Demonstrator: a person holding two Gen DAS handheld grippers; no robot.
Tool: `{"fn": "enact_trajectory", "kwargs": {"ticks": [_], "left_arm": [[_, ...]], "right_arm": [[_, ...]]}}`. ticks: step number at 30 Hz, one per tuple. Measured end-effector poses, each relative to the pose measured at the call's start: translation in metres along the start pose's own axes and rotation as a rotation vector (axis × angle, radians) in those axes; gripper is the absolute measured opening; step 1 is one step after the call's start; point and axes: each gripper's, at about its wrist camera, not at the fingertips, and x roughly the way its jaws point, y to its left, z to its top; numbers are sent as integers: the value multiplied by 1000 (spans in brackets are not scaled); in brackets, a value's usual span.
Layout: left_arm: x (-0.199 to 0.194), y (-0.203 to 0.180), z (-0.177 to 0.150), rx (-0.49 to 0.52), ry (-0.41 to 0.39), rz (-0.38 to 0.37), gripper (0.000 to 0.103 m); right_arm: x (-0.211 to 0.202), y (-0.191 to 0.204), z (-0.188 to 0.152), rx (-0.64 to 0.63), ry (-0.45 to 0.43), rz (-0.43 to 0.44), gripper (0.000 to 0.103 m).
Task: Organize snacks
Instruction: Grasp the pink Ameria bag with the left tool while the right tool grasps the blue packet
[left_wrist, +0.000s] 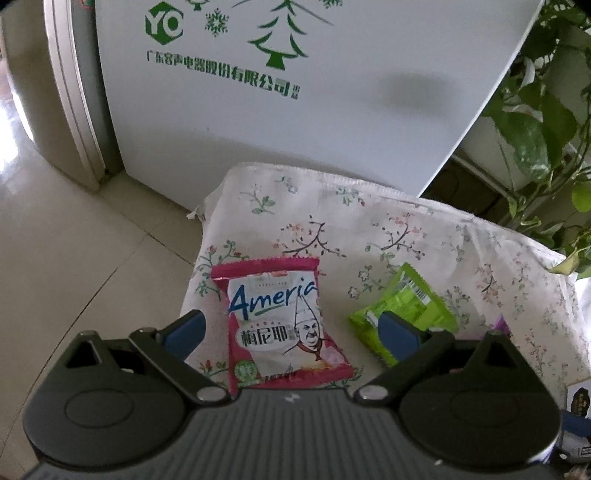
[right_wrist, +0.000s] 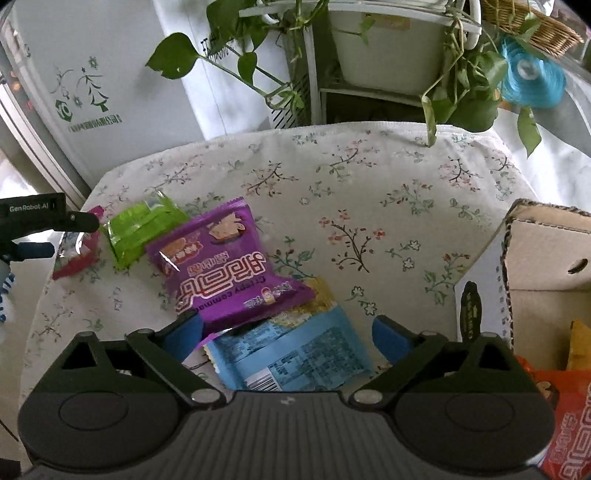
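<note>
My left gripper (left_wrist: 291, 328) is open, its blue fingers astride a red and white "Ameria" snack pack (left_wrist: 280, 317) lying on the floral cloth. A green pack (left_wrist: 410, 302) lies just right of it. My right gripper (right_wrist: 288, 332) is open over a light blue pack (right_wrist: 295, 350), which lies partly under a purple pack (right_wrist: 225, 266). In the right wrist view the green pack (right_wrist: 136, 229) and the red pack (right_wrist: 74, 258) lie at the left, with the left gripper (right_wrist: 37, 229) beside them. A cardboard box (right_wrist: 543, 258) at the right holds orange packs (right_wrist: 569, 417).
The floral cloth (right_wrist: 369, 177) covers a small table. A white appliance with green print (left_wrist: 295, 92) stands behind it. Potted vines (right_wrist: 461, 92) hang over the far edge. Tiled floor (left_wrist: 74, 240) lies to the left.
</note>
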Motion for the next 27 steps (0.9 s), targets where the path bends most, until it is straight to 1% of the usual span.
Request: {"fn": "enact_trajectory", "kwargs": {"ticks": [3, 6, 9, 10, 12, 13, 16, 18, 19, 20, 22, 27], "left_arm": [[6, 0, -2, -1, 17, 12, 99], [7, -4, -7, 50, 10, 37, 98], [6, -6, -12, 92, -4, 45, 94], [5, -6, -13, 102, -7, 44, 89], [3, -4, -11, 97, -5, 25, 83], [2, -2, -10, 83, -6, 15, 82], [0, 2, -8, 50, -5, -3, 82], [2, 2, -8, 46, -5, -4, 84], [3, 1, -9, 49, -4, -6, 87], [3, 0, -9, 54, -3, -9, 90], [5, -3, -11, 63, -2, 1, 93], [10, -13, -17, 128, -6, 43, 96]], "right_arm": [[4, -1, -2, 13, 20, 15, 102], [7, 5, -4, -18, 58, 59, 102], [5, 10, -7, -54, 92, 114, 102], [3, 11, -8, -73, 104, 131, 102], [0, 12, -8, -82, 121, 172, 101], [-2, 11, -8, -77, 123, 178, 101], [-2, 14, -9, -94, 117, 130, 101], [2, 17, -10, -107, 127, 102, 102], [2, 20, -11, -125, 123, 87, 102], [4, 24, -11, -145, 127, 72, 102], [5, 30, -13, -178, 128, 41, 103], [10, 38, -17, -222, 125, -20, 103]]}}
